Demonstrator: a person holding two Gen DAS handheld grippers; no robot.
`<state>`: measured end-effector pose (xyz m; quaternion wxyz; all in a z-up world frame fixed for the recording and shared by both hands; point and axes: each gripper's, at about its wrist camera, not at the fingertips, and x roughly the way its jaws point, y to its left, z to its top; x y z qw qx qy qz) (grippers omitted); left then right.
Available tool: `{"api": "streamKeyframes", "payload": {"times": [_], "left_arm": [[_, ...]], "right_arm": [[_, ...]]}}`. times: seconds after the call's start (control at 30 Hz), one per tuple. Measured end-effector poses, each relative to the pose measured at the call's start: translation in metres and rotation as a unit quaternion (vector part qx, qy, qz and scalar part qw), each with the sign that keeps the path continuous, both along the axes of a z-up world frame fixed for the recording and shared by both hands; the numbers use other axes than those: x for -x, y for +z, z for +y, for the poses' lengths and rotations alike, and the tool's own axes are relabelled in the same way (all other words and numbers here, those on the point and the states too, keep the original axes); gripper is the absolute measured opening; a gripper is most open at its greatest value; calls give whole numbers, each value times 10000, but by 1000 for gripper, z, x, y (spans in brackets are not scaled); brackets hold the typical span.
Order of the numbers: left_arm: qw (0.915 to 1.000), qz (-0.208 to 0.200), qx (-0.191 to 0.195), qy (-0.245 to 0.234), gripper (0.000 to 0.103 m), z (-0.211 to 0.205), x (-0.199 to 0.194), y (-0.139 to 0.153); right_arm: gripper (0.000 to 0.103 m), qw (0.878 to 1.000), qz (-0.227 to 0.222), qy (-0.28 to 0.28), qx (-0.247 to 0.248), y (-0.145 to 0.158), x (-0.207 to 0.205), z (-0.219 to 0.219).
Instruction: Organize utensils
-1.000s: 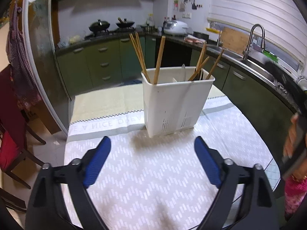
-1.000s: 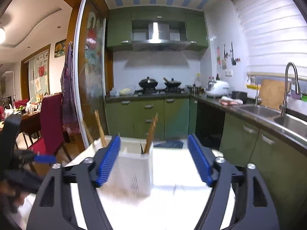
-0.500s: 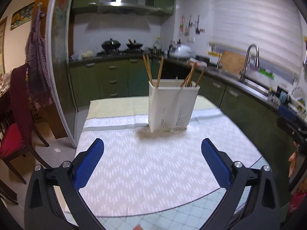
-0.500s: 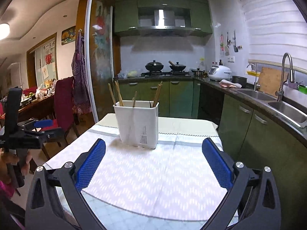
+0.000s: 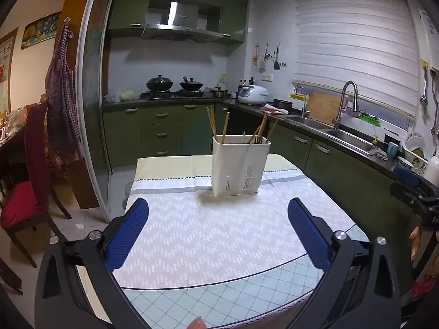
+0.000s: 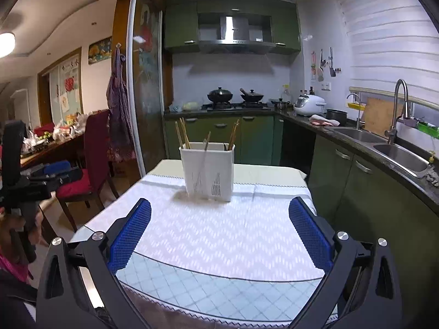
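A white slotted utensil holder (image 5: 240, 167) stands upright on the table's white patterned cloth (image 5: 214, 230), with several wooden chopsticks (image 5: 211, 122) sticking out of its compartments. It also shows in the right wrist view (image 6: 207, 170) with the chopsticks (image 6: 182, 133). My left gripper (image 5: 218, 205) is open and empty, held back from the holder over the near table edge. My right gripper (image 6: 219, 207) is open and empty, also well short of the holder. Each gripper shows at the other view's edge.
A table (image 5: 219, 296) with a blue checked cover carries the cloth. Green cabinets and a counter with a sink (image 6: 395, 150) run along the right. A red-cushioned chair (image 5: 24, 200) stands at the left. A stove with pots (image 5: 172, 85) is at the back.
Both grippers have pulled back from the holder toward the near table edge and risen. The holder looks smaller and farther. Both stay open and empty.
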<state>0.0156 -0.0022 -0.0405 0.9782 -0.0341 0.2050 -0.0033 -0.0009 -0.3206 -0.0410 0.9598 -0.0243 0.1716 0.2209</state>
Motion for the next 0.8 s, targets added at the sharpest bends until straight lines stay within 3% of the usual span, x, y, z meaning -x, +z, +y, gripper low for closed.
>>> {"api": "streamKeyframes", "payload": {"times": [0.8], "left_arm": [[9997,86,-223,-66,97,-19,-2,-4]], "right_arm": [[99,9999,12,25,131,-3,0,8]]}}
